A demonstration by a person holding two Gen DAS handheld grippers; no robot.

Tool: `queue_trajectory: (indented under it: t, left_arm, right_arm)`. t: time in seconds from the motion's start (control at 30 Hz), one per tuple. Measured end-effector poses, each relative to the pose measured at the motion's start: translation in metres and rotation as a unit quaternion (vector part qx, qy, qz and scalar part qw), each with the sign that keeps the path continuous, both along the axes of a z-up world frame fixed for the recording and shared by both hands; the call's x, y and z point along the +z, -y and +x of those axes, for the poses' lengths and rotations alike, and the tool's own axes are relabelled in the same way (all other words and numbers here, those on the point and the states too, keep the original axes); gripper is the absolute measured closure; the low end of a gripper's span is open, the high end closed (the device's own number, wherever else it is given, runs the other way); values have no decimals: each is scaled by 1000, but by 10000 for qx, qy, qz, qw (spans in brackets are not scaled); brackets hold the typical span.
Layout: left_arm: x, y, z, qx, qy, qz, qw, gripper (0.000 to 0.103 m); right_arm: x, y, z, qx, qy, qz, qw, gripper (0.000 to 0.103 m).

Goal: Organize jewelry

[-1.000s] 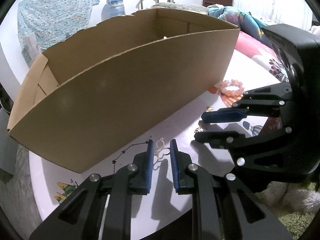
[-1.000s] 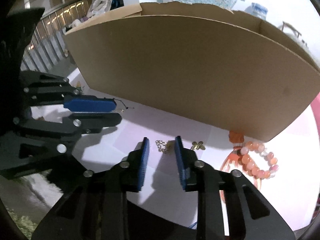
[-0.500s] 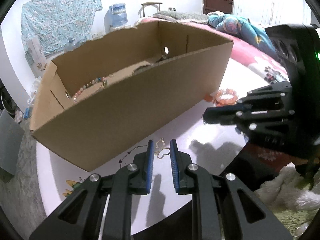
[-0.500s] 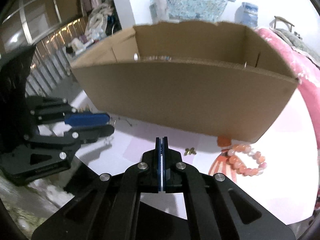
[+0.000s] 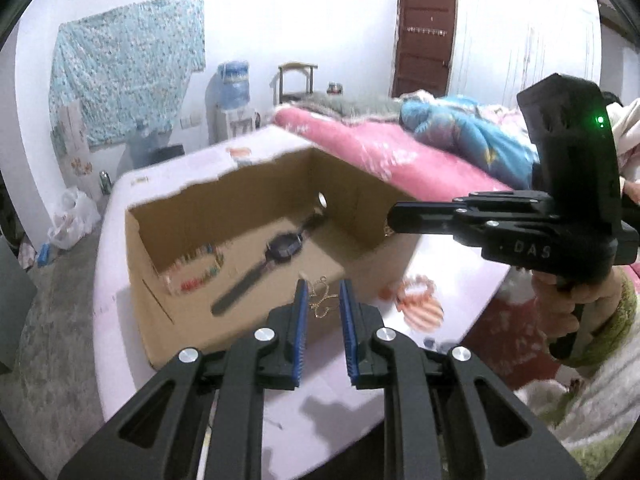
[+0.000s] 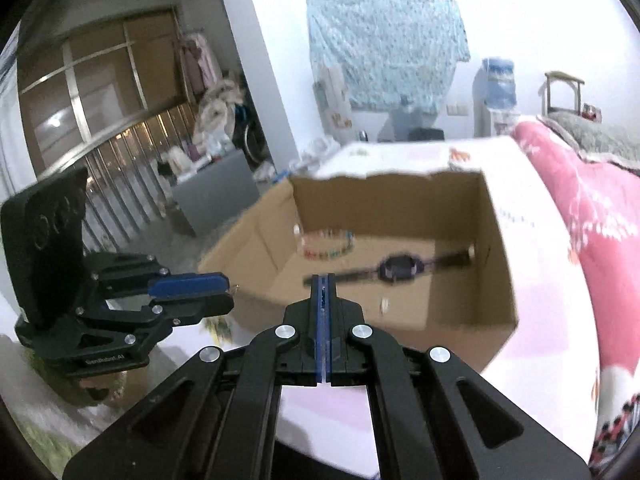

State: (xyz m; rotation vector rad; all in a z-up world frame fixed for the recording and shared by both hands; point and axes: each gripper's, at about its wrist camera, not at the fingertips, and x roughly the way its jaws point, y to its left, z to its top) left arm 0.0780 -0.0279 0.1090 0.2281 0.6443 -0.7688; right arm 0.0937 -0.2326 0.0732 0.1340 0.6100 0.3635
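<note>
Brown cardboard box [image 5: 256, 320] mid-frame on white table [image 5: 120, 280]. Inside: multicoloured bead bracelet [image 5: 196, 272], dark purple-black watch [image 5: 280, 248]. Orange bead bracelet [image 5: 416, 288] right of box. Gold chain [image 5: 322, 298] lower centre. Pink bedspread [image 6: 580, 200] at right, teal patterned cloth [image 6: 384, 40] up top.

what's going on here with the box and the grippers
A person is sorting jewelry into a cardboard box on a white table. The left hand-held gripper has a thin gold chain between its pads, in front of the box. The right hand-held gripper is shut; whether it holds anything is unclear. A watch and a colourful bead bracelet lie in the box; an orange bead bracelet remains on the table.
</note>
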Motion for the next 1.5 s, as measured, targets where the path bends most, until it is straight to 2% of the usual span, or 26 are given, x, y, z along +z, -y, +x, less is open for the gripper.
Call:
queue_trajectory:
  t: [0.1, 0.37, 0.5, 0.57, 0.63, 0.7, 1.03, 1.23, 1.37, 1.5]
  left_arm:
    - [2, 5, 25, 114, -8, 44, 9999, 88]
    - [-35, 7, 92, 643, -721, 426, 9944, 87]
    - [-47, -1, 102, 869, -897, 498, 9909, 87]
    - [-48, -5, 102, 963, -924, 485, 9899, 87]
    - [-45, -10, 102, 1000, -919, 386, 9900, 86]
    - [-41, -14, 100, 1074, -871, 311, 9899, 77]
    - [-13, -29, 84, 1165, -498, 43, 9919, 62]
    - [3, -34, 58, 1094, -298, 10, 9936, 45]
    - [10, -31, 28, 738, -129, 77, 9972, 28]
    - [6, -16, -6, 112, -184, 189, 9996, 13]
  right_arm:
    - [5, 6, 22, -22, -18, 90, 10000, 103]
    - [-24, 17, 87, -321, -969, -106, 9947, 102]
    - [-31, 26, 91, -492, -1125, -20, 9924, 96]
    - [-29, 31, 88, -572, -1086, 42, 9924, 84]
    - [-25, 36, 83, -611, -1011, 118, 9929, 81]
    - [-20, 40, 79, -634, -948, 172, 9933, 80]
    - [12, 62, 44, -800, -364, 361, 9955, 64]
    - [23, 79, 13, -987, -83, 404, 9943, 53]
    - [16, 92, -9, -1227, -115, 412, 9915, 50]
    - [-5, 105, -29, -1536, -380, 402, 9866, 50]
